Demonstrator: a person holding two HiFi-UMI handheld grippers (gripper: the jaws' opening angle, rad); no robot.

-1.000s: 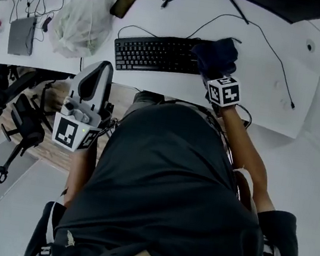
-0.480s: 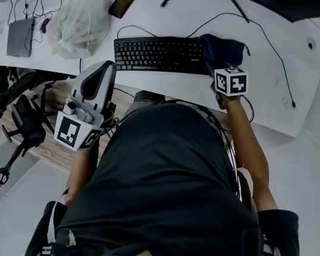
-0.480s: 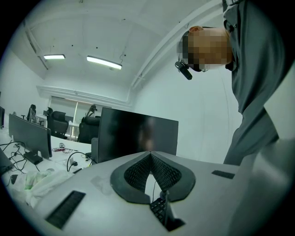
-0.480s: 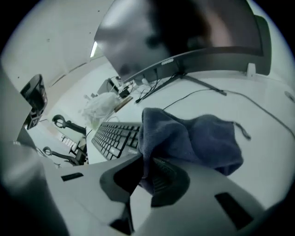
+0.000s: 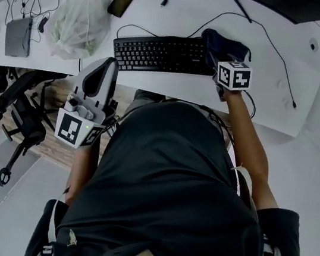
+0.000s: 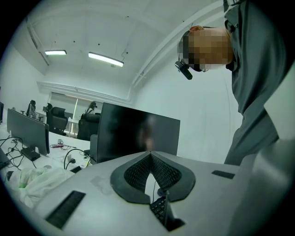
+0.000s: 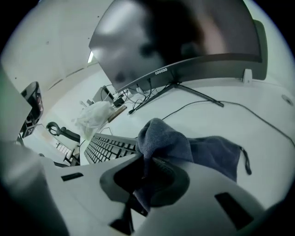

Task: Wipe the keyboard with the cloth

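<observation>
Right gripper [image 7: 146,168], clamped on the dark blue cloth [image 5: 220,46], sits at the right end of the black keyboard [image 5: 158,53], which stretches leftward across the white counter [image 5: 260,101]; left gripper [image 6: 150,156], closed and empty, hangs off the counter's near edge.

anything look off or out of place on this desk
Nothing is spilled or broken. The dark cloth, pinched in the right gripper, sits bunched at the right end of the keyboard, trailing onto the white desk. A crumpled plastic bag lies left of the keyboard.
</observation>
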